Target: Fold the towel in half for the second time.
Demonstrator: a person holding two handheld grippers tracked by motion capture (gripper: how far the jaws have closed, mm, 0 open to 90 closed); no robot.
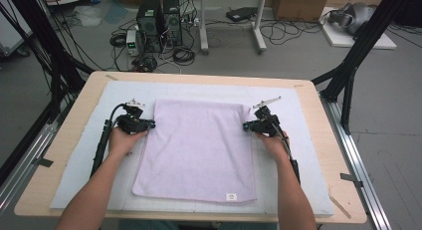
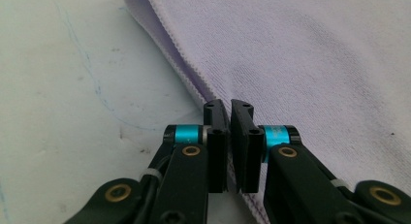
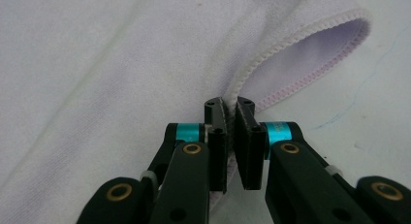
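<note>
Lilac terry cloth, one towel [image 1: 196, 150], is spread flat on the white mat [image 1: 79, 160] at the table's middle. Its left hem is pinched between the closed jaws of the left gripper [image 1: 149, 124], its right hem between those of the right gripper [image 1: 247, 125]; two grippers are counted. From the high view the pinch points are too small to be made out. In the left gripper view [image 2: 228, 107] the edge is mostly hidden behind the jaws. In the right gripper view [image 3: 229, 105] a lifted, curled hem with its stitching is shown. The forearms are cut off at the lower edge.
</note>
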